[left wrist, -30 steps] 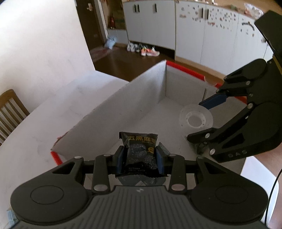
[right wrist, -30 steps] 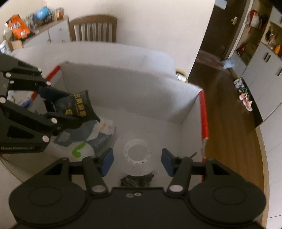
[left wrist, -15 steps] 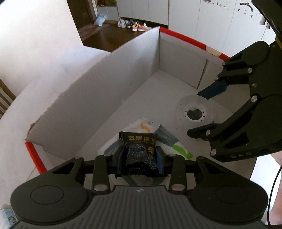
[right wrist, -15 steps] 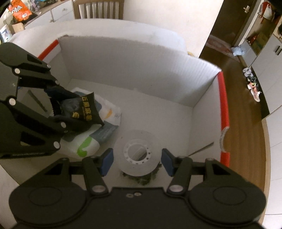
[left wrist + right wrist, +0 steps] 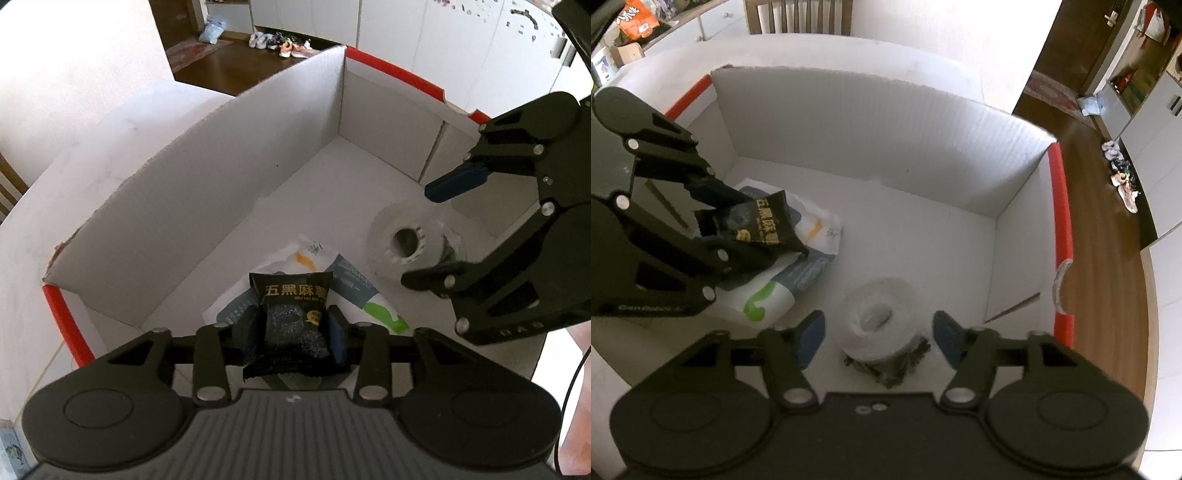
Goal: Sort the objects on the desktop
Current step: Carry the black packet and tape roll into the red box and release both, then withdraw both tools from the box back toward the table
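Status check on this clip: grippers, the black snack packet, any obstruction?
Left gripper shut on black snack packet, above white box. Right gripper open over tape roll. White pouch lies beneath packet.

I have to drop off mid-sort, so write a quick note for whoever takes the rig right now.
Left claw: shut on the black snack packet, held above the white pouches inside the white box.
Right claw: open, straddling the clear tape roll on the box floor, not gripping it.
Done: tape roll and pouches are in the box.
Left: release the packet into the box, pull both claws out.
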